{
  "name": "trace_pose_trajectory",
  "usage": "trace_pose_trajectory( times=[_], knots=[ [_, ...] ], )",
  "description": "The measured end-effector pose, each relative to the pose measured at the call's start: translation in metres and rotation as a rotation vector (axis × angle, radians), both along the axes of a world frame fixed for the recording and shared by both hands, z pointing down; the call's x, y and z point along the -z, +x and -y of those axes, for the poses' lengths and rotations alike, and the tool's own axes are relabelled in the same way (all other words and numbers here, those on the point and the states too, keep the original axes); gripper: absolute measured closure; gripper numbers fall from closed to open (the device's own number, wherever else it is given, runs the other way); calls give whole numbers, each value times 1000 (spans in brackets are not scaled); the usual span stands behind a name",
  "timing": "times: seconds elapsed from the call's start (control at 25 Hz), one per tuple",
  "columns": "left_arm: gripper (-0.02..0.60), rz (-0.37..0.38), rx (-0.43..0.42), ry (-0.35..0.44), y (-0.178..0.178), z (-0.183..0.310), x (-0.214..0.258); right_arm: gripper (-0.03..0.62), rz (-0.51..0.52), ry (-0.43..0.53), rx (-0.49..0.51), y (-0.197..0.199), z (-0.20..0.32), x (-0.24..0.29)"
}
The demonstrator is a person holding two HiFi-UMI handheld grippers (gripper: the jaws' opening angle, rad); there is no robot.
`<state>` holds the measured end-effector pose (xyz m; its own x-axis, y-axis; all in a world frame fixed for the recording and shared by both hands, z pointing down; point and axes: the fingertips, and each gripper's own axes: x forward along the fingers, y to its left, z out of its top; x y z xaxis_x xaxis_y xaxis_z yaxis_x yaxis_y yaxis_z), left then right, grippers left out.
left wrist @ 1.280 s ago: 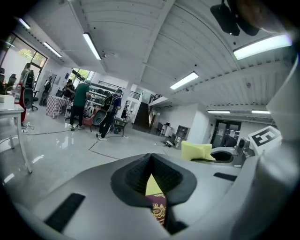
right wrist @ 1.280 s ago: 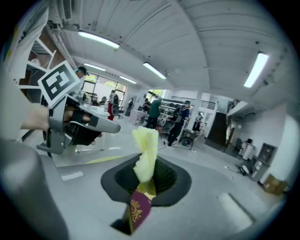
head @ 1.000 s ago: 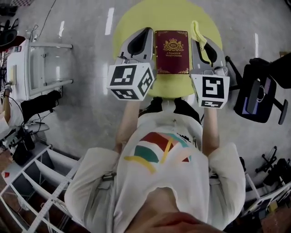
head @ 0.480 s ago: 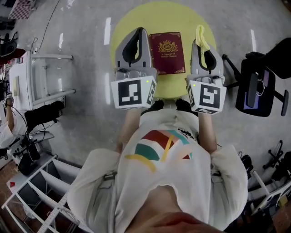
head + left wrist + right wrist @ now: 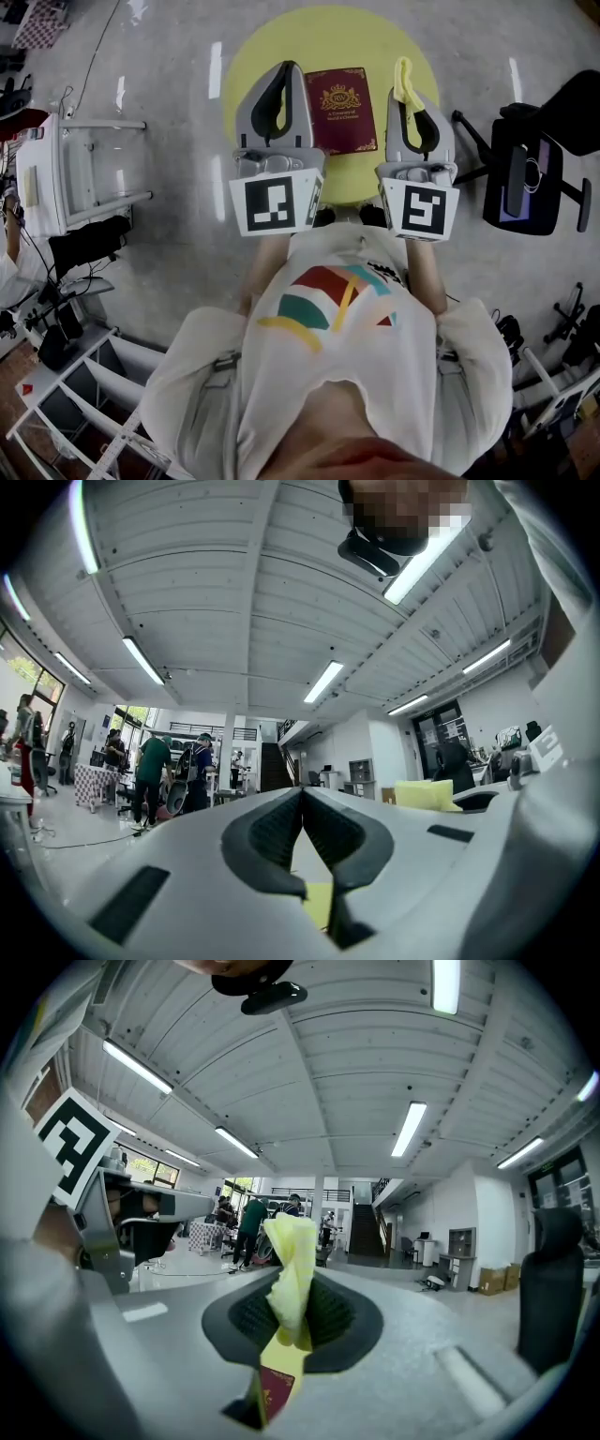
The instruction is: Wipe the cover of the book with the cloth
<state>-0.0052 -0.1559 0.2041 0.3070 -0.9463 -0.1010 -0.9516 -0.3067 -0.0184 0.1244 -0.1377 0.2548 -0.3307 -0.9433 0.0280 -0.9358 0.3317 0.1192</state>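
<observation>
Round yellow table (image 5: 272,42) below you; book (image 5: 343,111) flat at centre, long axis running away from you; right gripper (image 5: 413,101) clamps the cloth (image 5: 402,79) just right of the cover; left gripper (image 5: 282,73) closed, empty, just left.

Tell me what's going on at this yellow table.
A person holds a gripper in each hand over a round yellow table. The right gripper is shut on a yellow cloth; the left gripper is shut and empty. A dark red book lies closed on the table between them, and the cloth is off to its right, not on the cover.
</observation>
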Motion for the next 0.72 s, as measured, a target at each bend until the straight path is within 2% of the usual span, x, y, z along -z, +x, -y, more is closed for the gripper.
trace_pose_trajectory(
  times=[0.24, 0.72],
  knots=[
    [566, -1, 2, 5, 1, 3, 0, 565, -25, -3, -3, 3, 3, -2],
    [566, 21, 3, -8, 7, 6, -4, 565, -8, -13, -22, 12, 7, -5]
  ],
)
